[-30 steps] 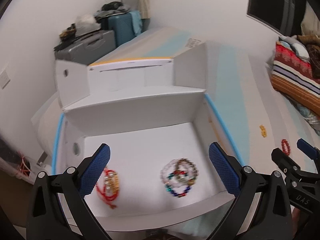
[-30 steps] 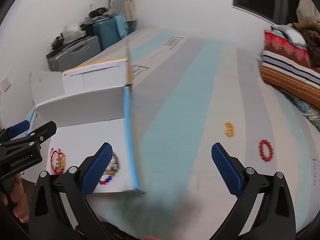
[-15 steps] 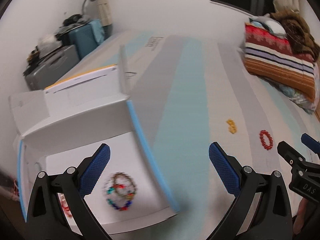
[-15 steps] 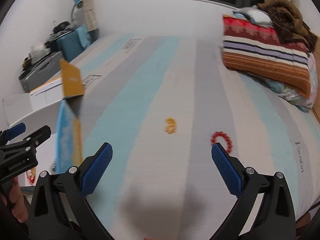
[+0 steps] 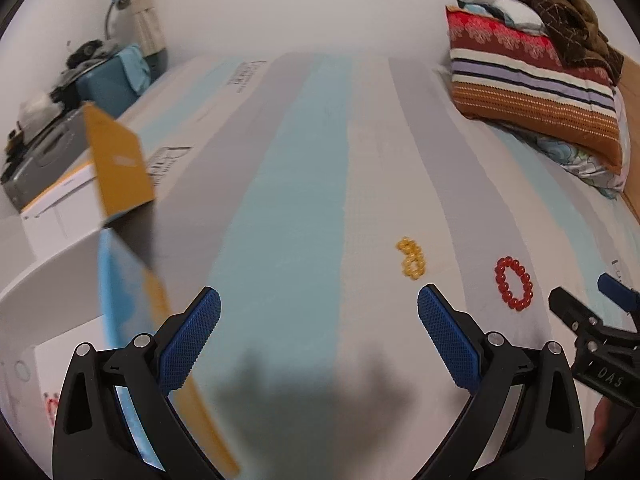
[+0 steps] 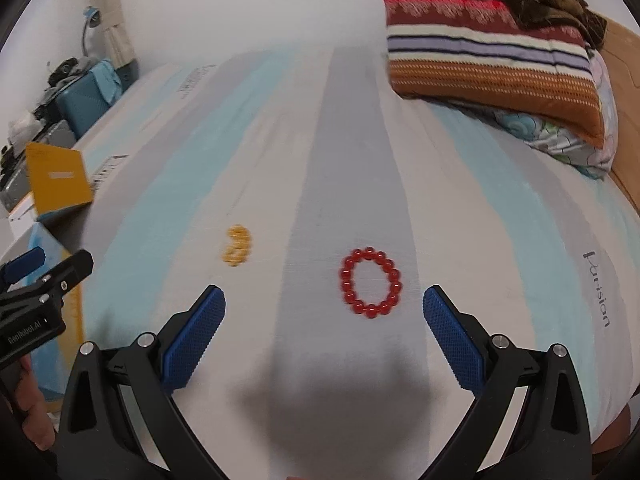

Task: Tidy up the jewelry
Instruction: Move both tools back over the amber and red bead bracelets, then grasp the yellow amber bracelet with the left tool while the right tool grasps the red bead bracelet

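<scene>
I have both grippers over the striped bed (image 5: 312,184), and neither one holds anything. The left gripper (image 5: 319,330) has its blue-padded fingers (image 5: 192,336) spread wide, with bare sheet between them. The right gripper (image 6: 323,332) is spread just as wide, its fingers (image 6: 452,340) hanging above the sheet.

The red bead bracelet (image 6: 370,282) lies flat as an open ring on a grey stripe, just ahead of the right gripper and a little toward its right finger, touching neither pad. From the left wrist view I see the same red bead bracelet (image 5: 513,283) off to the right, near the tip of the right gripper (image 5: 588,320) that pokes into the frame. The yellow bead bracelet (image 5: 411,258) lies bunched in a small heap on the sheet, just ahead of my left gripper's right finger; in the right wrist view it (image 6: 238,245) sits left of the red one, apart from it.

At the left edge stands the white cardboard box (image 5: 52,264) with its orange flap (image 5: 118,168) raised and blurred. A faint red piece of jewelry (image 5: 51,404) shows inside, too blurred to name. A striped folded blanket (image 6: 492,60) rests at the far right of the bed.
</scene>
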The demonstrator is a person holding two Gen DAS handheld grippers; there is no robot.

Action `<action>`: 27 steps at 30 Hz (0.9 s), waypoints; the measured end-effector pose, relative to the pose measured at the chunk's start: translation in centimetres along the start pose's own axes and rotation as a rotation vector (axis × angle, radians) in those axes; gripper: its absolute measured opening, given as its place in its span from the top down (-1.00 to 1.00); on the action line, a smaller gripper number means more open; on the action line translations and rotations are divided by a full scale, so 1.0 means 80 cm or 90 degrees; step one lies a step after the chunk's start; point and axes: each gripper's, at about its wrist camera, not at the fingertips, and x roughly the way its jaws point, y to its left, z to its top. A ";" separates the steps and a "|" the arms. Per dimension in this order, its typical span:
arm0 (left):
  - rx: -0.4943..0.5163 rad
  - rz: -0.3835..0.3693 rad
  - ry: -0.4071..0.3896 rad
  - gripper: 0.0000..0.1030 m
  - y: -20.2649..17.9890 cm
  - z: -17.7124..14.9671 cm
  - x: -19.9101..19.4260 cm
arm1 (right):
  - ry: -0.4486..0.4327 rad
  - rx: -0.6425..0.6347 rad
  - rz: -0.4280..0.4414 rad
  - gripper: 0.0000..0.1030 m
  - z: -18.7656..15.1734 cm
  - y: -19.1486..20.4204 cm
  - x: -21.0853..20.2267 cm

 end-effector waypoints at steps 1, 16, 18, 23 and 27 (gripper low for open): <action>0.004 -0.001 0.005 -0.89 -0.007 0.002 0.010 | 0.003 0.003 -0.003 -0.85 0.001 -0.006 0.008; 0.035 -0.027 0.055 -0.89 -0.087 0.017 0.149 | 0.055 0.048 -0.010 -0.85 -0.001 -0.070 0.120; 0.043 -0.023 0.064 -0.89 -0.095 0.016 0.165 | 0.066 0.053 -0.012 -0.85 -0.001 -0.075 0.135; 0.053 -0.023 0.073 -0.89 -0.111 0.017 0.191 | 0.093 0.072 0.007 -0.85 -0.002 -0.084 0.162; 0.053 -0.023 0.080 -0.88 -0.116 0.018 0.202 | 0.109 0.064 0.015 -0.82 -0.004 -0.079 0.173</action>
